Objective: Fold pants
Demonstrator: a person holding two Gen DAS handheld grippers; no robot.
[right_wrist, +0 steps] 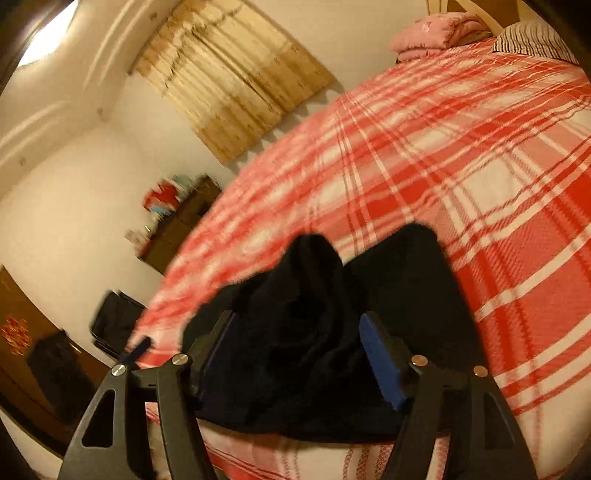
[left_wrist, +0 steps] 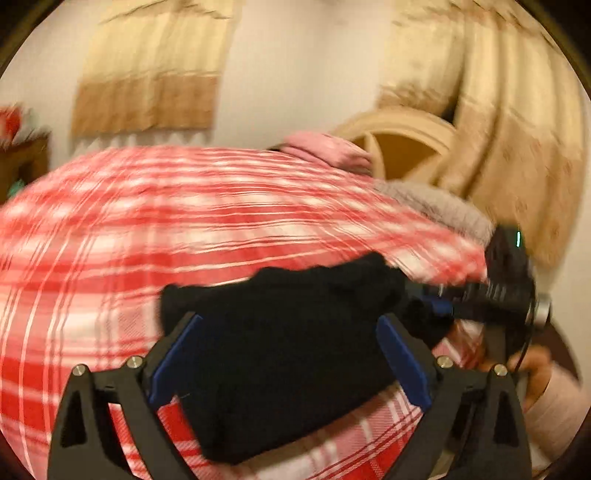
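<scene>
The black pants (left_wrist: 291, 350) lie bunched on the red and white plaid bed cover (left_wrist: 184, 221). My left gripper (left_wrist: 290, 325) is open, its blue-padded fingers (left_wrist: 177, 354) spread wide on either side of the cloth. In the right wrist view the pants (right_wrist: 314, 332) form a rumpled heap with one folded part further out. My right gripper (right_wrist: 299, 328) is also open, its fingers straddling the heap. The right gripper's body shows at the right of the left wrist view (left_wrist: 509, 288). Both views are motion-blurred.
A pink folded blanket (right_wrist: 436, 33) and a striped pillow (right_wrist: 532, 37) lie at the bed's head. Beige curtains (right_wrist: 236, 74) hang on the wall. A dark wooden cabinet (right_wrist: 177, 229) and a black bag (right_wrist: 114, 321) stand beside the bed.
</scene>
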